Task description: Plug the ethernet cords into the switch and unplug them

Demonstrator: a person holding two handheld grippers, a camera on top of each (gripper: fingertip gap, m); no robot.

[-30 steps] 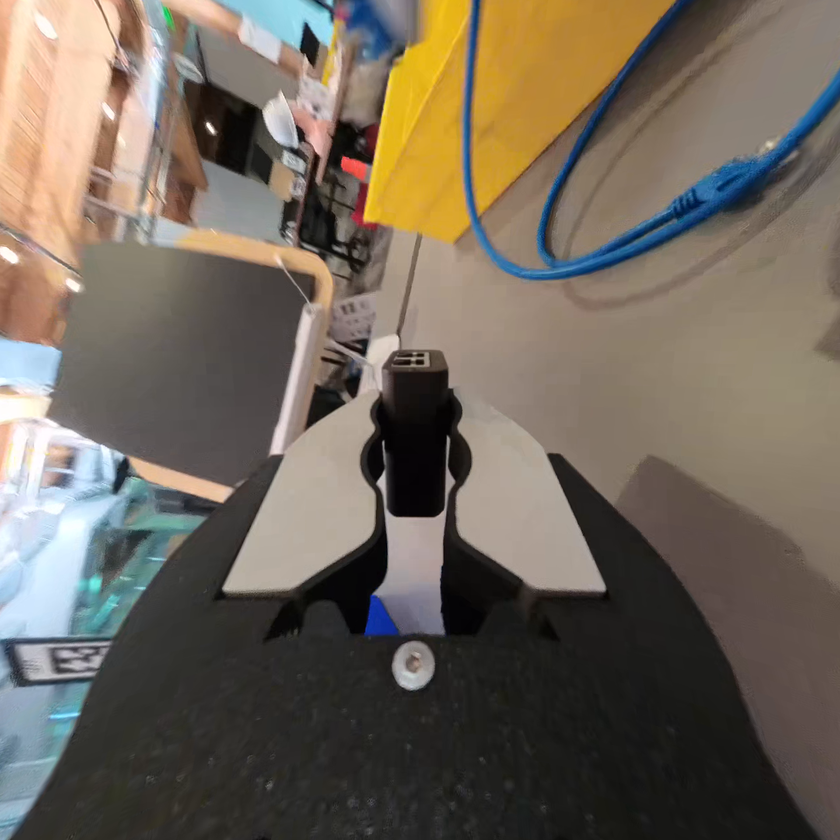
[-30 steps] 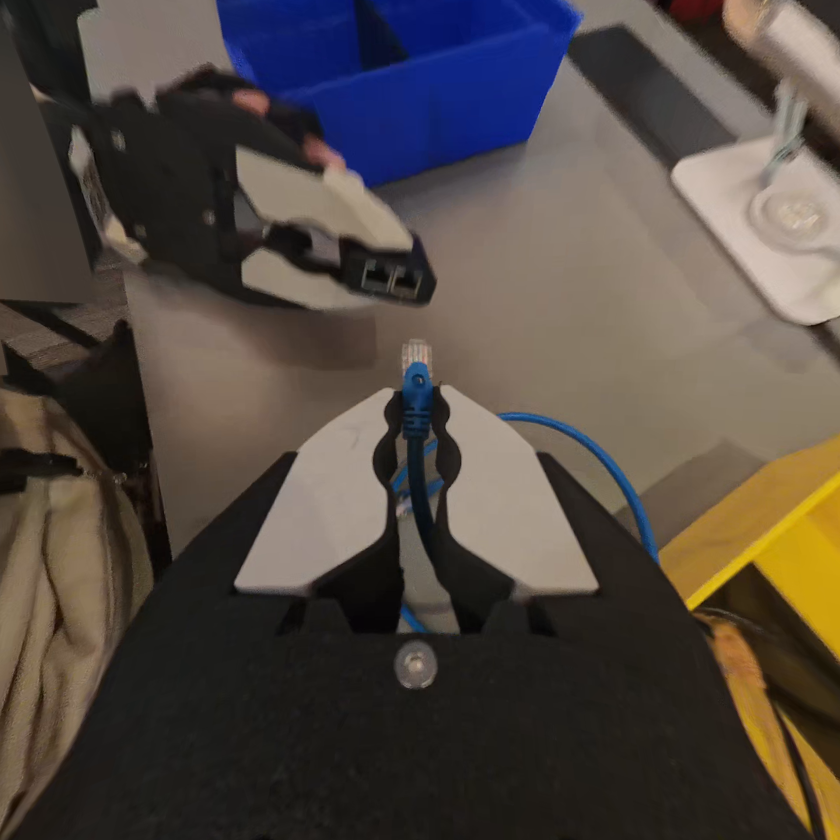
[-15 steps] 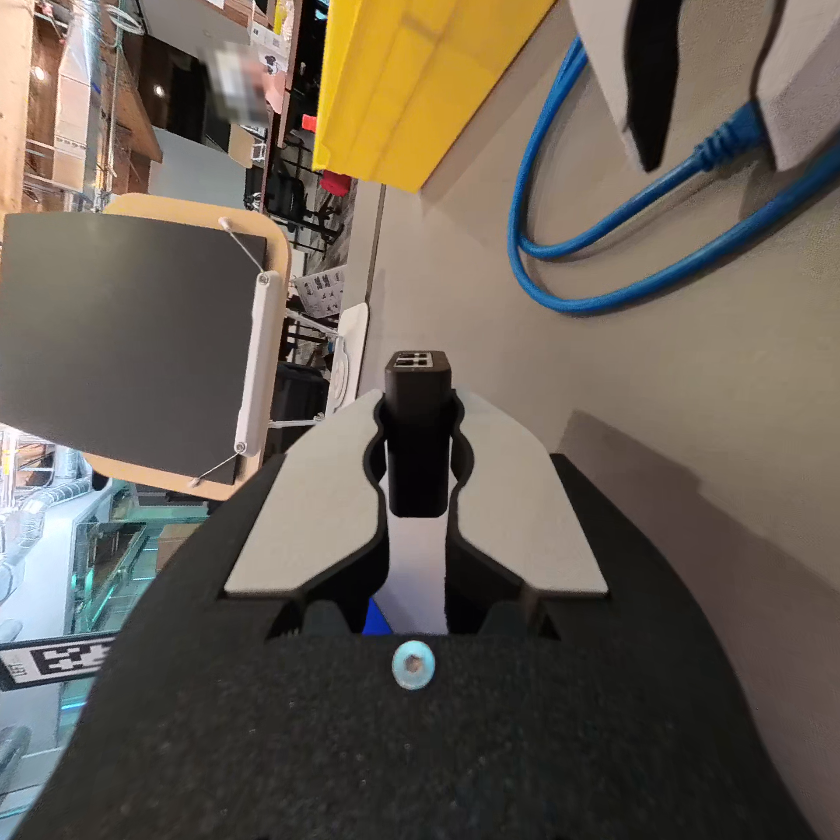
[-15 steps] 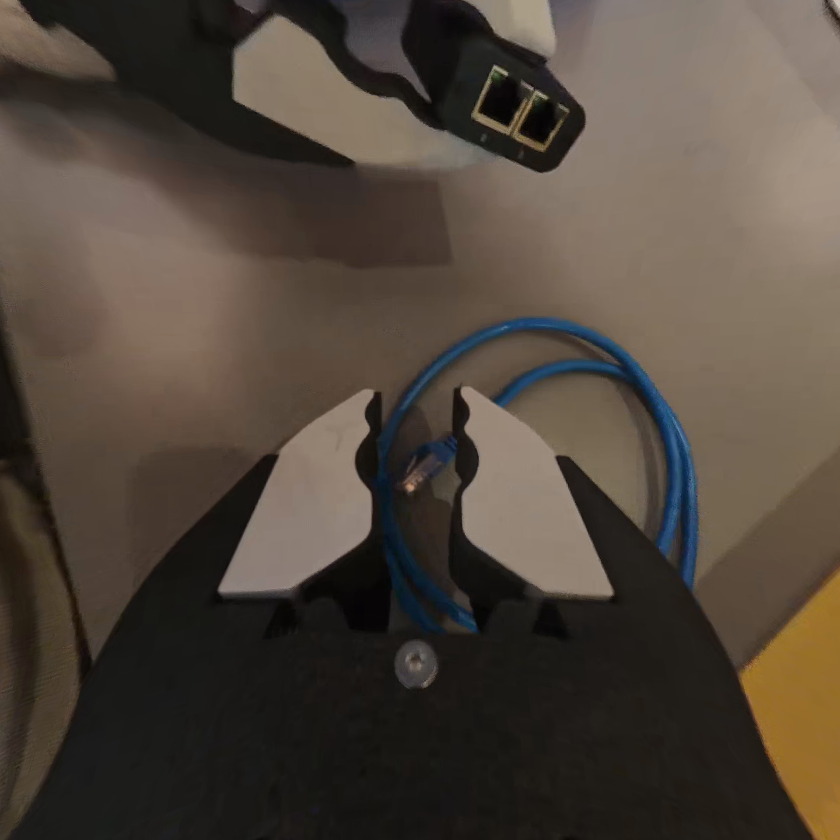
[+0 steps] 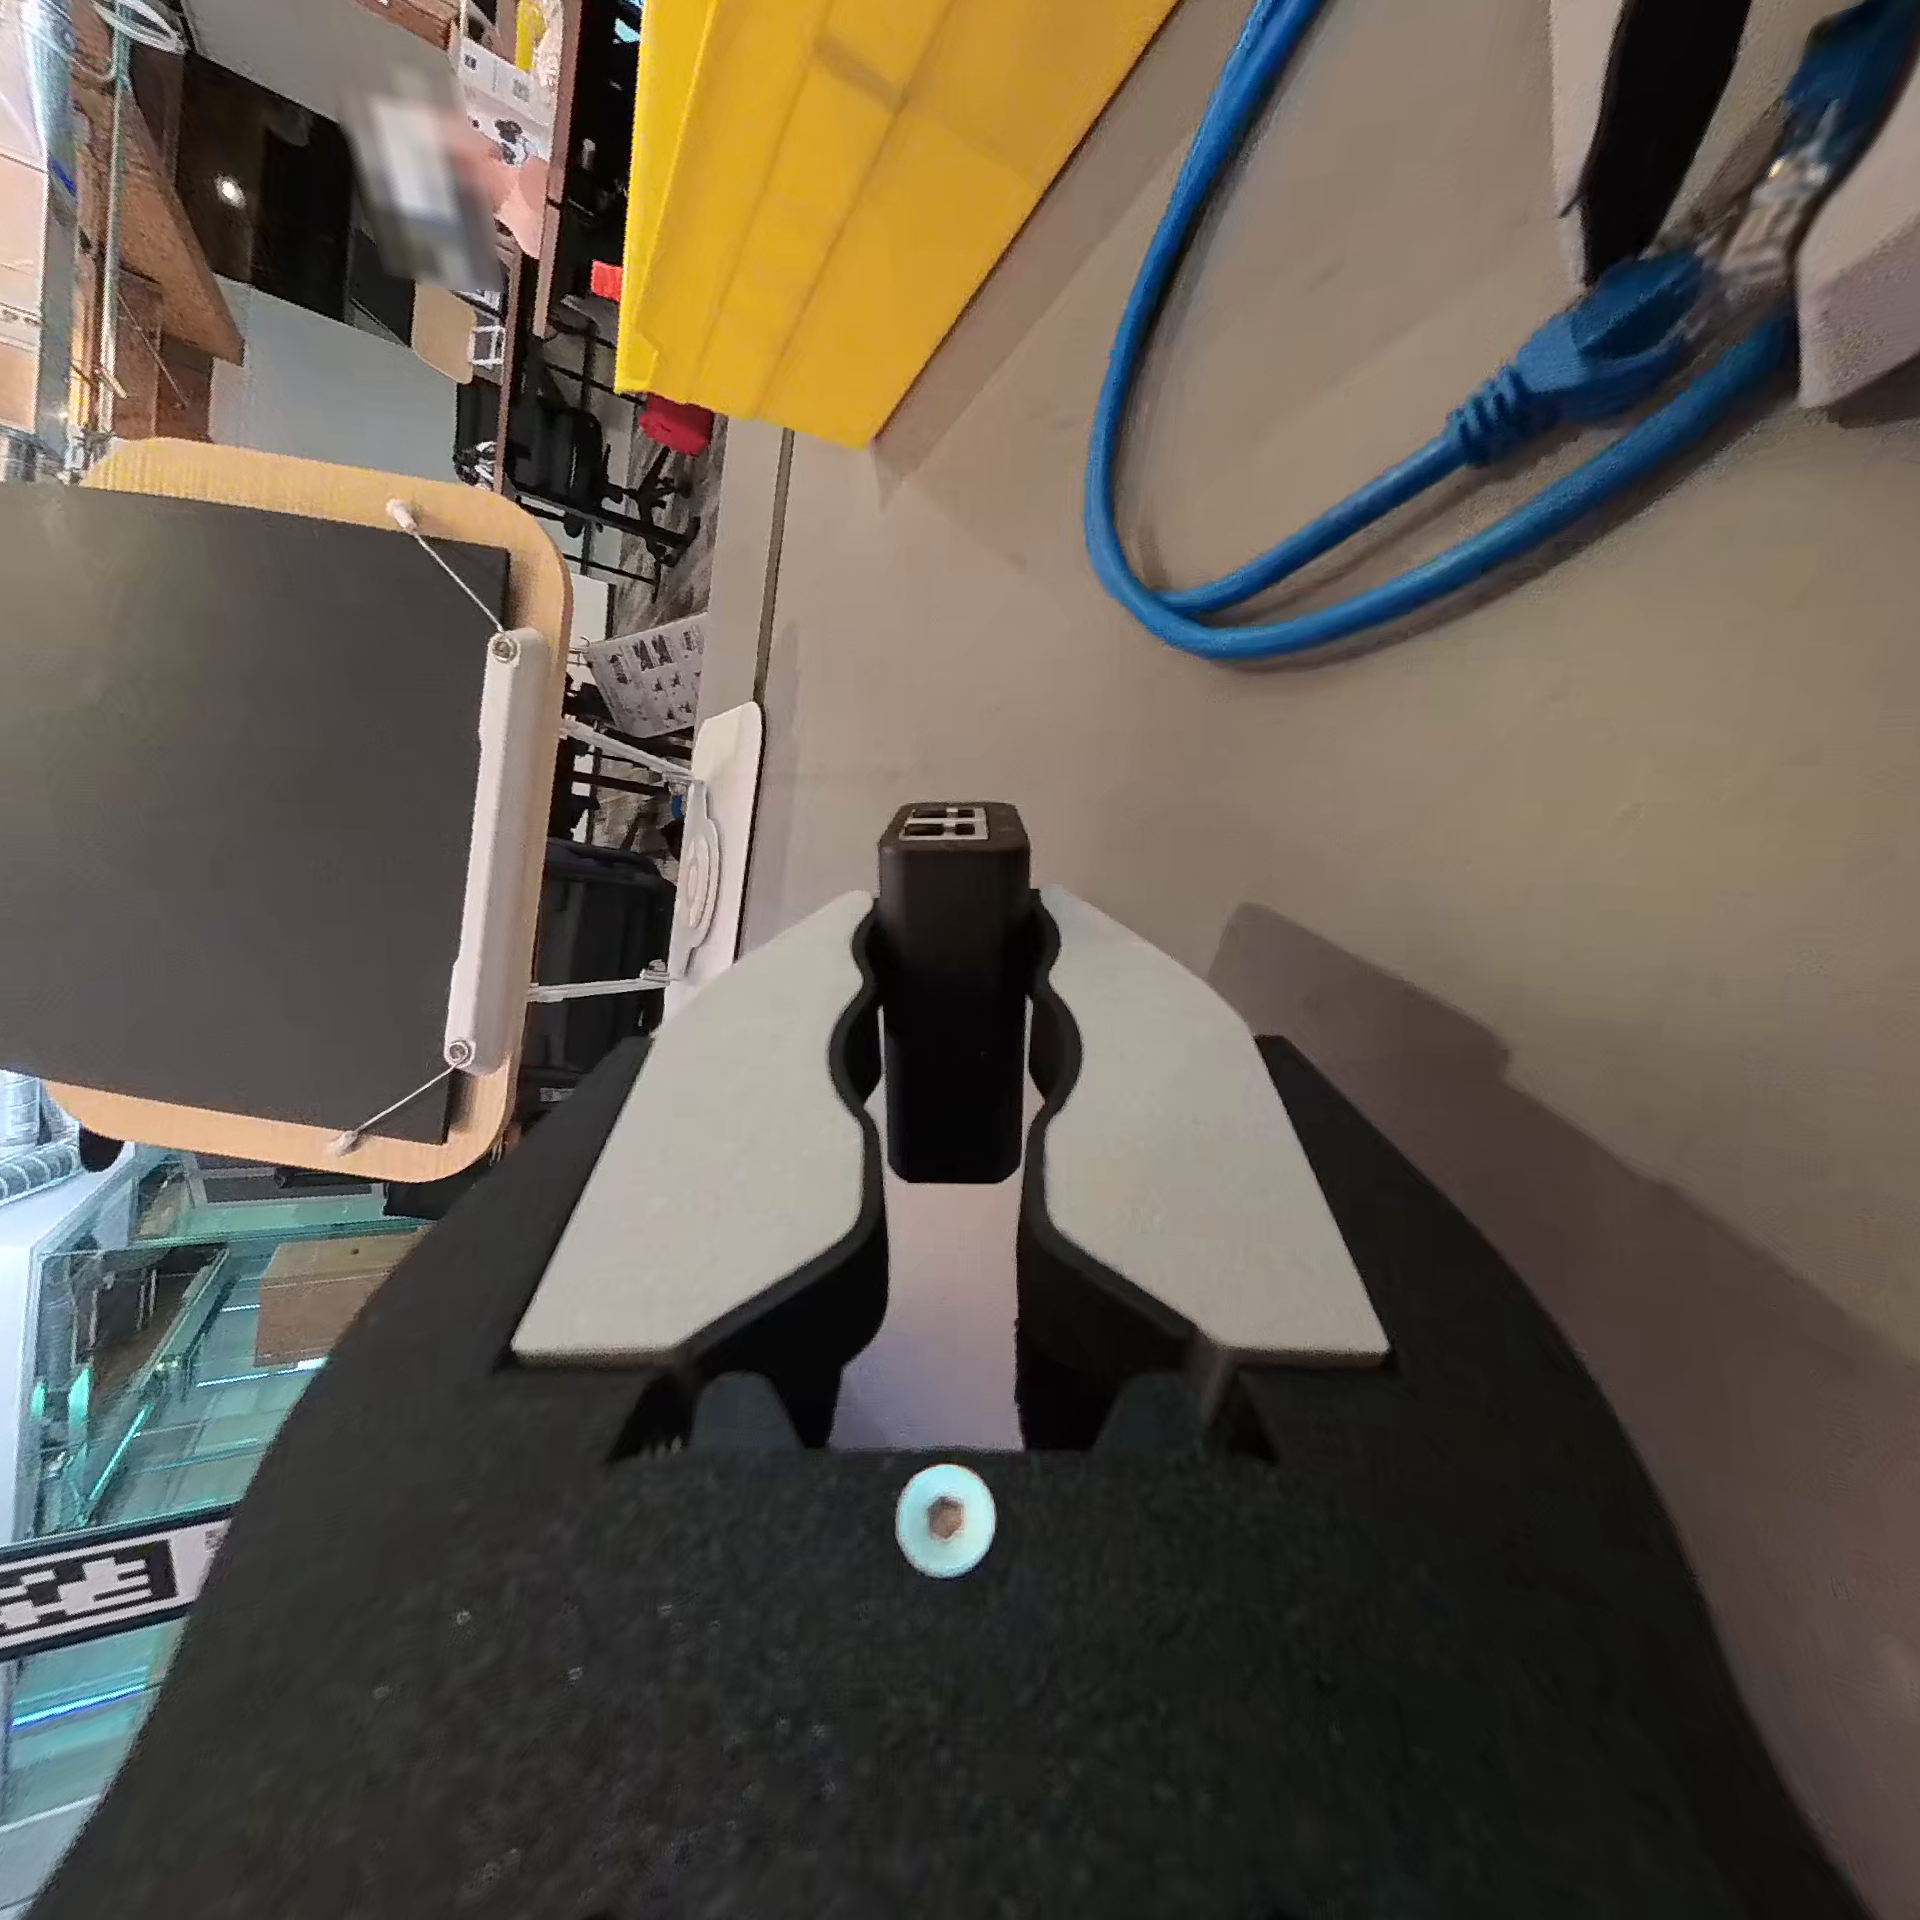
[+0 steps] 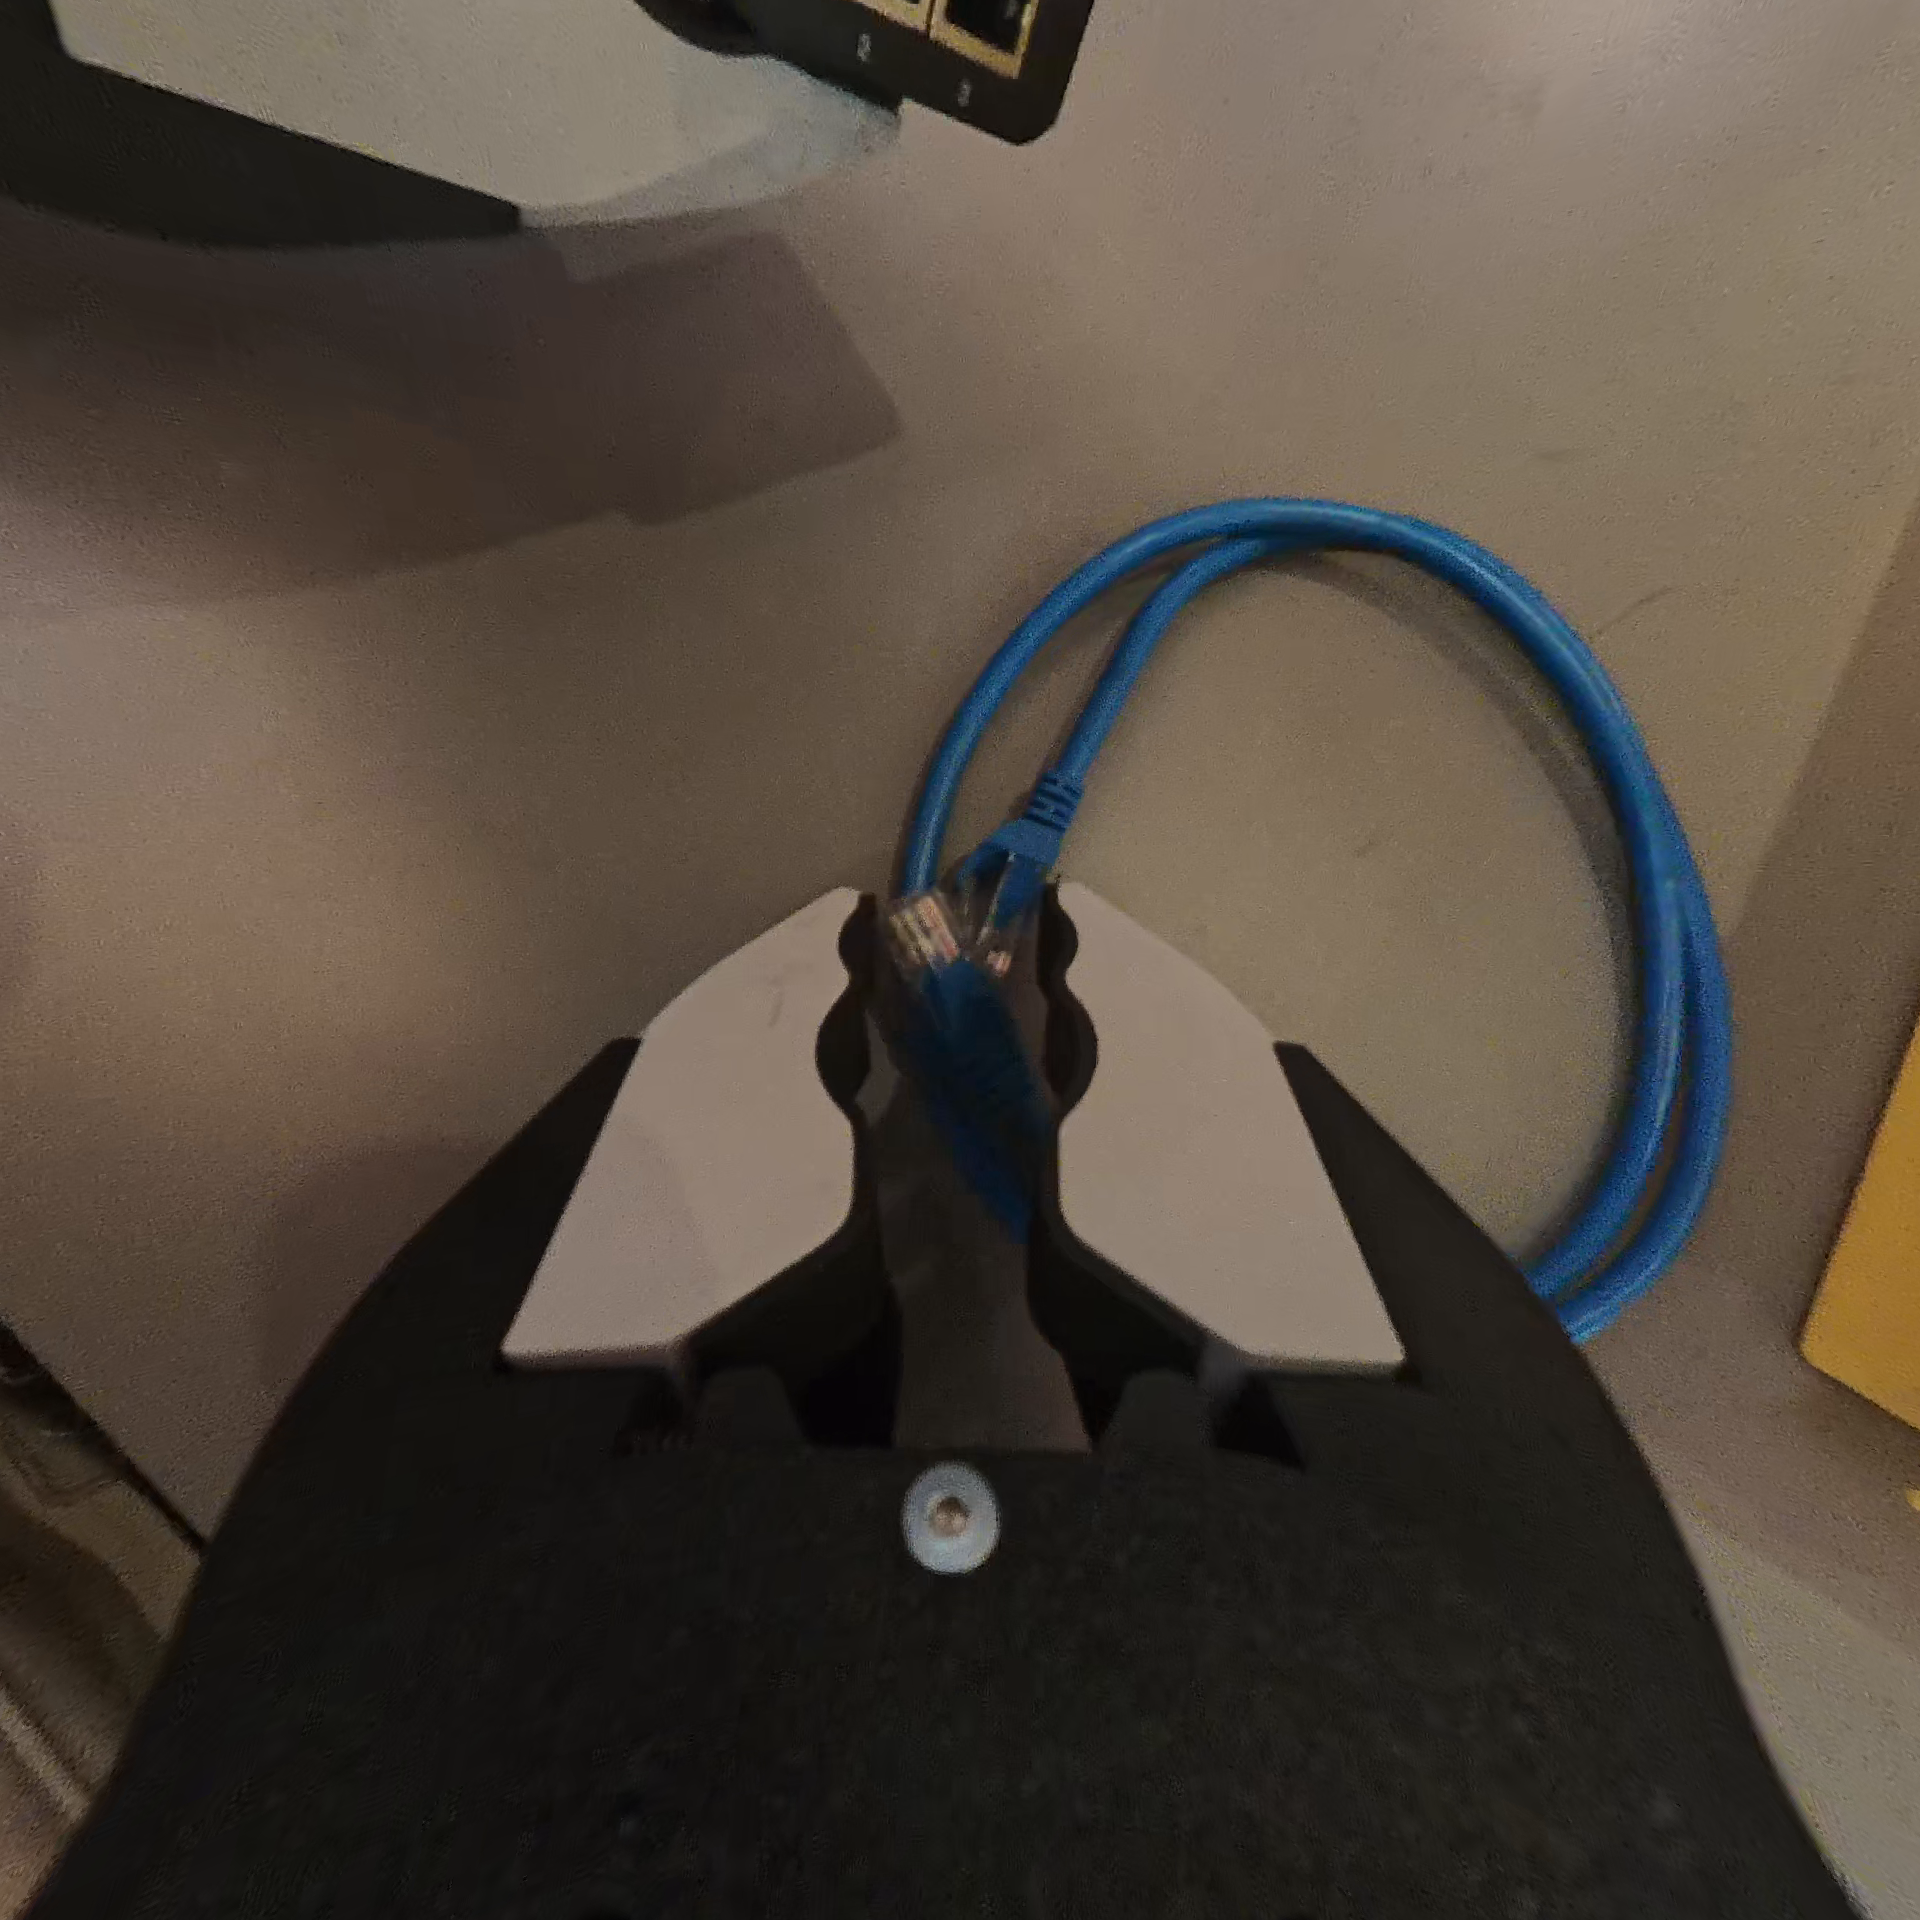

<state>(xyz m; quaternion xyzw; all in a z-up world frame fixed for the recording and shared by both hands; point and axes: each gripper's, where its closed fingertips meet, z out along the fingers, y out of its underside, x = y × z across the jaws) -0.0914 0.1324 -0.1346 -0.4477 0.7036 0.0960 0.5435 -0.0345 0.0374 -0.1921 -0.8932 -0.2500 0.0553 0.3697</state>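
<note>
Left wrist view is showing a grey tabletop point(image 5: 1195, 727) tilted on its side, a yellow bin point(image 5: 831, 187) lying at its far edge and a cluttered room behind. The left gripper point(image 5: 956, 914) is clamping the black switch point(image 5: 954, 997), ports facing away. The right gripper point(image 6: 951, 914) is standing over the blue ethernet cord point(image 6: 1621, 790) looped on the table, both clear plugs point(image 6: 935, 935) sitting between its jaws; whether they are pinching is hard to tell through blur.
</note>
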